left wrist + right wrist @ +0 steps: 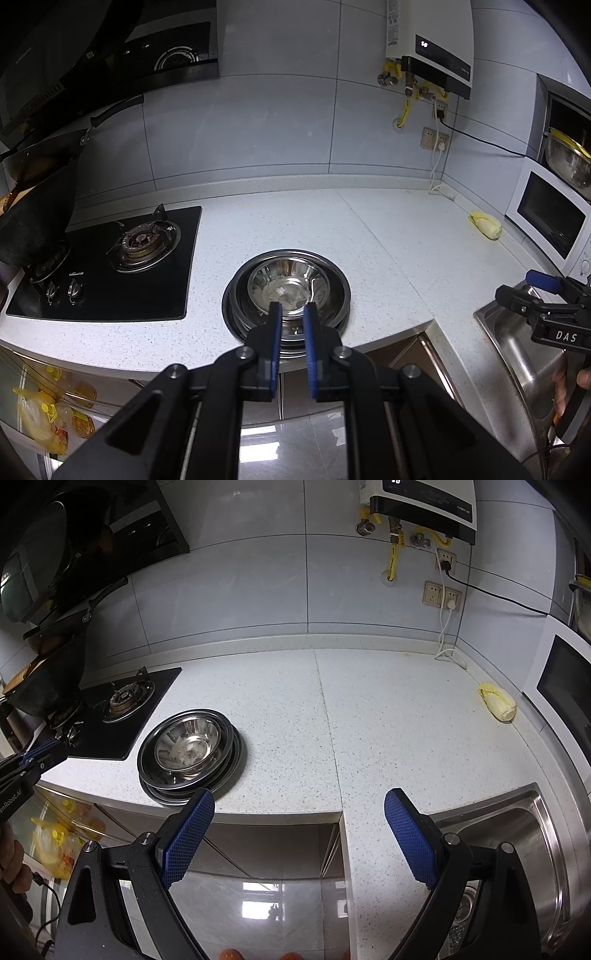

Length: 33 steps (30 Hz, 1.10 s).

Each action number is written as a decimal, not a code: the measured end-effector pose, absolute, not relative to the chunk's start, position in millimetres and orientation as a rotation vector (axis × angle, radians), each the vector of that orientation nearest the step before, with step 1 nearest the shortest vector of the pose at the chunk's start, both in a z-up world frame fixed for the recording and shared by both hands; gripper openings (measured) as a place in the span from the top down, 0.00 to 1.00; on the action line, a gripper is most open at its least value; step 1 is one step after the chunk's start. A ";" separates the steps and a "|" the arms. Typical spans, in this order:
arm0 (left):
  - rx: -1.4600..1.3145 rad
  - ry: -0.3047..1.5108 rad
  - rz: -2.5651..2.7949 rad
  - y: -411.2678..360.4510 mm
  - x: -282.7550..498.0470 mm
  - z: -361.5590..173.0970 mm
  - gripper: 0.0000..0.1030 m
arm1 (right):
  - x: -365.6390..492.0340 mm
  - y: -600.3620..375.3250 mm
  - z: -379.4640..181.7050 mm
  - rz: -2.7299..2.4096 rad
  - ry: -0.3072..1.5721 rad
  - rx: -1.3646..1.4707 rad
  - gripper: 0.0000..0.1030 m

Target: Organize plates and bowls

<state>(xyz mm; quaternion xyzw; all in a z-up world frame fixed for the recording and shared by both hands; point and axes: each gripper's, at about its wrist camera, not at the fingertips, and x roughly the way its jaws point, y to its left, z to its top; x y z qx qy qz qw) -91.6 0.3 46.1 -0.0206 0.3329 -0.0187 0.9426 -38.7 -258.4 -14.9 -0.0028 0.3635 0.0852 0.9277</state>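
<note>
A steel bowl (pixel 284 286) (pixel 188 744) sits nested on a stack of steel plates (pixel 341 295) (pixel 236 755) near the front edge of the speckled white counter (pixel 369 240), just right of the hob. My left gripper (pixel 293 308) hovers in front of the stack's near rim, shut, with nothing between its blue pads. In the right wrist view the left gripper (pixel 48 751) is at the far left, apart from the stack. My right gripper (pixel 299 805) (pixel 524 290) stands wide open and empty over the counter corner beside the sink, right of the stack.
A black gas hob (pixel 110 266) (pixel 122 716) with a dark pot (pixel 33 221) lies left. A steel sink (pixel 517 332) (pixel 517 834) is at the right, a white microwave (pixel 550 218) behind it. A yellow leafy lump (pixel 485 225) (pixel 496 701) lies near the wall.
</note>
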 end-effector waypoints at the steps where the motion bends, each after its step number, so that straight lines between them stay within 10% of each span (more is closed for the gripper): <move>1: -0.043 0.679 -0.039 0.2 -91.6 46.0 0.88 | -38.5 -258.5 -15.0 0.175 0.745 -0.006 0.12; 33: -0.048 0.678 -0.082 -1.7 -83.3 43.9 0.88 | -37.3 -264.4 -16.4 0.166 0.747 -0.005 0.12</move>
